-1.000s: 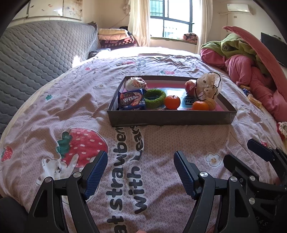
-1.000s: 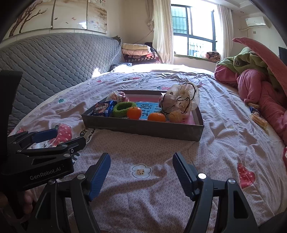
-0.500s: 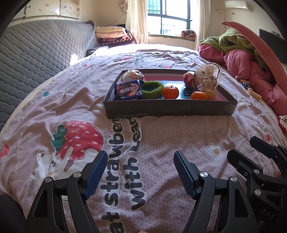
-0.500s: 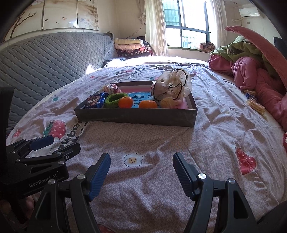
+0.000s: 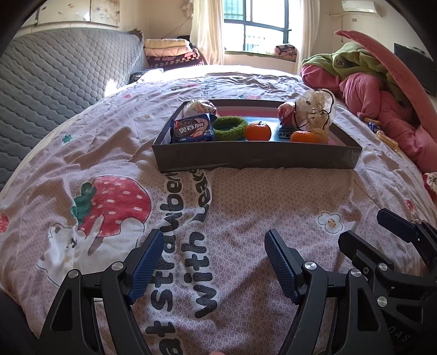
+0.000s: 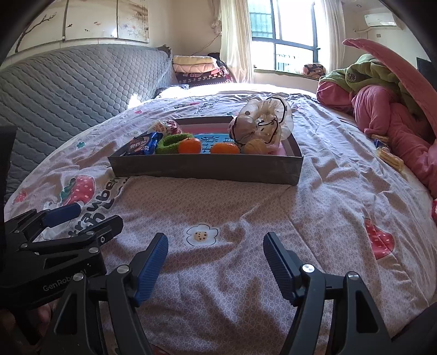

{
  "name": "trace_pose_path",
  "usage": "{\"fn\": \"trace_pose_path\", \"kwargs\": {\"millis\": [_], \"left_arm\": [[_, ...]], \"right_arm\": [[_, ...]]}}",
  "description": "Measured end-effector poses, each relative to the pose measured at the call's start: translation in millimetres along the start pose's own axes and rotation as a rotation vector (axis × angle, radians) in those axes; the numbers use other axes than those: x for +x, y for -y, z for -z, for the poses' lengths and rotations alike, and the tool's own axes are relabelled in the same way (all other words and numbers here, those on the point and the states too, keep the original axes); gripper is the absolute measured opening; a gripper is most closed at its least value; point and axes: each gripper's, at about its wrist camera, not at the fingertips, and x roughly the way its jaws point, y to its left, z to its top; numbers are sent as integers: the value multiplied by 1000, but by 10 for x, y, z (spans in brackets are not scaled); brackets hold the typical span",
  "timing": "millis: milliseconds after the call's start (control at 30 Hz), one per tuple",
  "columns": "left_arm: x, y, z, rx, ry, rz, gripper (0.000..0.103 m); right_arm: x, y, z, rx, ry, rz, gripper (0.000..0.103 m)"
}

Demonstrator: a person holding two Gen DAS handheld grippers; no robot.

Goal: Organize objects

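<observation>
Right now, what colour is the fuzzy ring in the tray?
Green; the fuzzy ring shows best in the left wrist view.

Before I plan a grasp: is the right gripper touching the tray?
Apart. The right wrist view shows the right gripper open over the bedspread, with bare fabric between its fingertips and the tray.

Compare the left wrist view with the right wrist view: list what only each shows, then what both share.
Only the left wrist view shows the full strawberry print and the "with" lettering. Only the right wrist view shows the wall panels above the headboard in full. Both share the gray tray, two oranges, green ring, cookie packet and both open grippers.
</observation>
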Motion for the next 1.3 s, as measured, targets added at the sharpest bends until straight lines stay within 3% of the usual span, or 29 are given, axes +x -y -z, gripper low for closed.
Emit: {"fn": "trace_pose_path", "kwargs": {"millis": [1300], "left_arm": [[29,-3,14,-4,-10,1,77]], "right_arm": [[61,1,36,10,-34,-13,80]]}}
